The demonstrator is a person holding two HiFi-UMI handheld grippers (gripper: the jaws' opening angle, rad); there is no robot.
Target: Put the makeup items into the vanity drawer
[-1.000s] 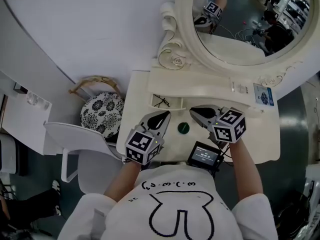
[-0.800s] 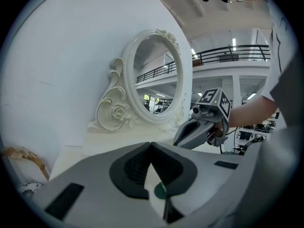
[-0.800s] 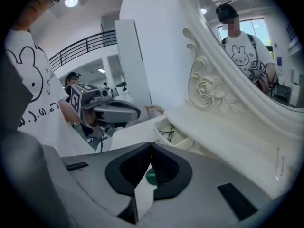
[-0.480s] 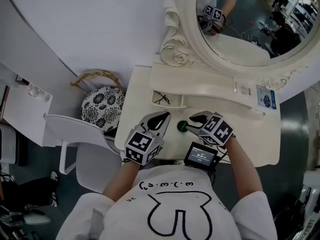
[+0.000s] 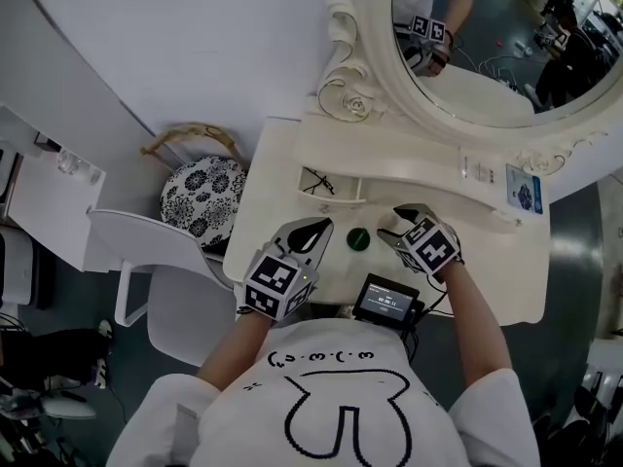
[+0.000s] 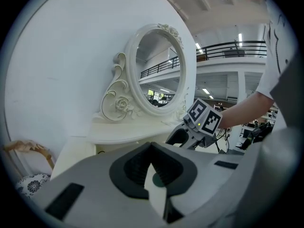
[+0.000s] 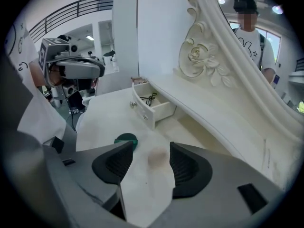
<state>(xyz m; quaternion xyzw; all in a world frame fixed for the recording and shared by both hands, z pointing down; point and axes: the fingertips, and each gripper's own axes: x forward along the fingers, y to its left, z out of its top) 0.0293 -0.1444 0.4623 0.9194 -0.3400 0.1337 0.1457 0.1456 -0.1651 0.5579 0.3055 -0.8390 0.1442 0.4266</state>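
While its jaws have just been opening wide, the right hand-held gripper [image 7: 151,145] frames a small beige item [image 7: 156,159] lying untouched on the desk [image 7: 109,118] at lower centre. A good grasp likely means sinking lower, centring the item and closing gently. The open drawer [image 7: 151,103] waits just above. The left hand-held gripper [image 5: 316,230] is closed and empty.

Nothing legible. Small screen [image 5: 387,301] at the bench [image 5: 277,188] edge shows light digits, too small to read. Blue-and-white card [image 5: 523,189] on the vanity shelf [image 5: 409,163]: print unreadable. Shirt [image 5: 341,397] has a line drawing with small glyphs, no readable words.
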